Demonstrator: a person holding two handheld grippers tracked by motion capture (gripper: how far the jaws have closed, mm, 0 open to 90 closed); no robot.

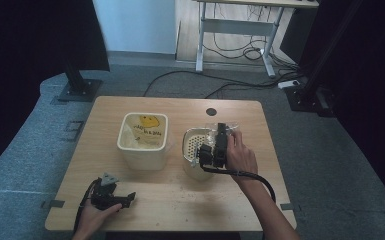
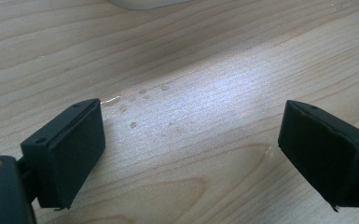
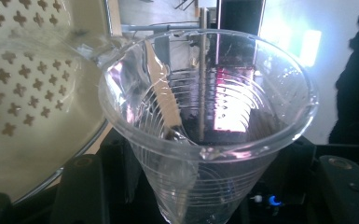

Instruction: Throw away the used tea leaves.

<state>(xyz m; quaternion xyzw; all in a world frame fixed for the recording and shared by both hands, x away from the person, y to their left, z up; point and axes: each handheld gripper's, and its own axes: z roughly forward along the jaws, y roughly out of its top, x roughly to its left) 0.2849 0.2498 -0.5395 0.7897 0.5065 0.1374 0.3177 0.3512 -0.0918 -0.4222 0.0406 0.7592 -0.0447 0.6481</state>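
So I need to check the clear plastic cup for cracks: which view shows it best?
The right gripper view: the clear ribbed plastic cup sits close up, rim and wall visible. The high view shows it small, beside the right claw.

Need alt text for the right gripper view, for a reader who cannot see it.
A clear ribbed plastic cup is held between the right gripper's black jaws, its open mouth facing the camera and tipped toward a cream strainer with cross-shaped holes at the left. A thin stream of water appears to run from the cup's rim into the strainer.
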